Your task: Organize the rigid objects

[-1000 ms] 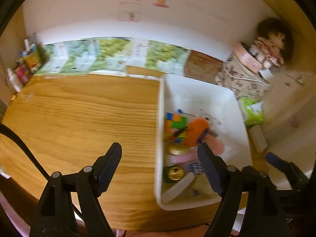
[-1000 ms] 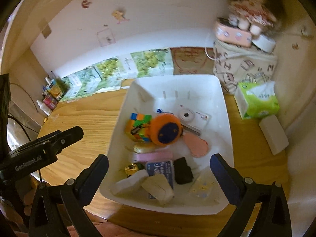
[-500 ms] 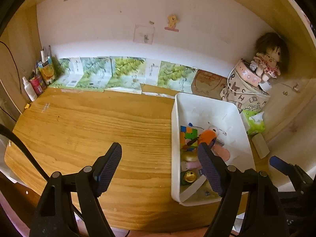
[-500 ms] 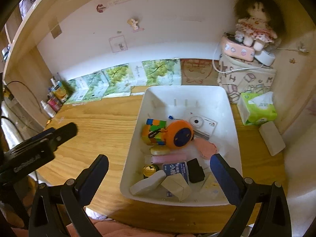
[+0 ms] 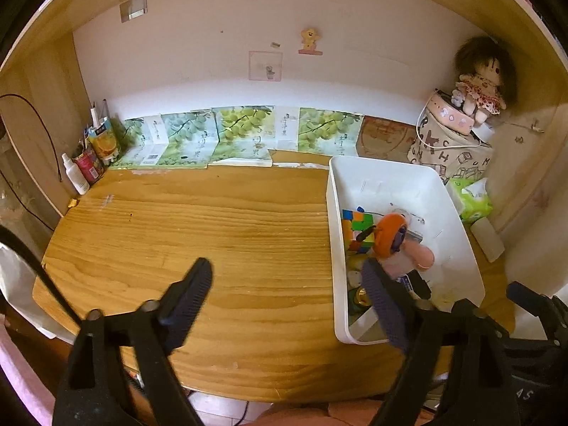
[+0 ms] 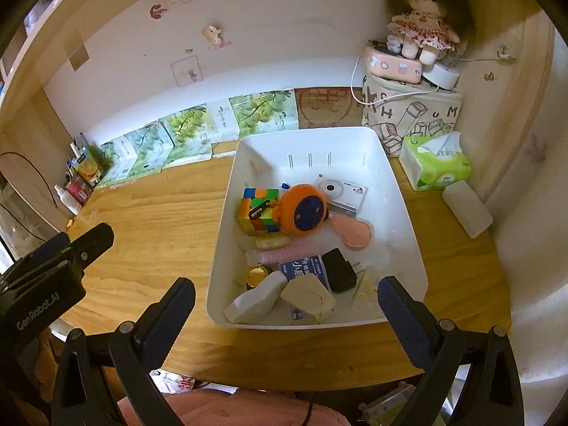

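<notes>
Black fingers of both grippers stand apart and empty above the desk, whose rigid items, cube and camera included, all lie jumbled in the white bin: either just gathered or awaiting sorting.

Wide-apart jaws above bare wooden desk, white bin of seemingly jumbled items alongside.

One white bin of small items, two claws above the worktop.
In the bin: one puzzle cube, one orange round toy, one white camera, one pink comb, one black adapter, one gold tin. Beside it: one tissue pack, one doll.
</notes>
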A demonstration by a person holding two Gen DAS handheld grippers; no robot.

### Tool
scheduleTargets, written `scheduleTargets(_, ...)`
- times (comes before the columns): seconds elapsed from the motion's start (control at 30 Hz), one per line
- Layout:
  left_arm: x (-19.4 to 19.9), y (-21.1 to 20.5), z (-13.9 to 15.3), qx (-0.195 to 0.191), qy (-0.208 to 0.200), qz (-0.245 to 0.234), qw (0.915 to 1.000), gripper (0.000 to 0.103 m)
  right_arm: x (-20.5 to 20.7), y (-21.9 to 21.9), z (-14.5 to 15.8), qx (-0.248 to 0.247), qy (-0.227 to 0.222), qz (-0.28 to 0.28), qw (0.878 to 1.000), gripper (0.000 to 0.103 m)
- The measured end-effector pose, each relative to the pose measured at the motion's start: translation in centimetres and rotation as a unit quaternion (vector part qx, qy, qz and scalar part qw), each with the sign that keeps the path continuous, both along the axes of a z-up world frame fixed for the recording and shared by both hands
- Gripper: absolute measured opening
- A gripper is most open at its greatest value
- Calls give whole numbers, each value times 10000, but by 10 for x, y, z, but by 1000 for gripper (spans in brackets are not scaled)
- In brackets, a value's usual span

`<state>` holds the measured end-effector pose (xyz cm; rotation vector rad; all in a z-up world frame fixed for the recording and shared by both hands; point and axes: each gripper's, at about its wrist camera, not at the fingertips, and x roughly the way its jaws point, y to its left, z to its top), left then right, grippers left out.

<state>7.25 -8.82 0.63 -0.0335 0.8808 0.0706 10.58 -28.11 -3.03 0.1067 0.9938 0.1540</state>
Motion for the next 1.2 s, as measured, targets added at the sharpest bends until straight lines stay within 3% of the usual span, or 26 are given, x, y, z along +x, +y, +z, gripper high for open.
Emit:
scheduleTargets(0.17, -4, -3, 0, -43, 17, -122, 9999, 101, -5, 6, 4, -113, -82, 104, 9998, 103)
scheduleTargets(0.53, -10, -4, 2, 35, -28, -60, 10000, 102, -14, 12, 10, -250, -301, 280, 9988, 103)
scheduleTargets(1.2, -31, -10, 9, 284, -150, -9, 9995, 102, -26, 12, 10, -161, -252, 363, 9989, 103)
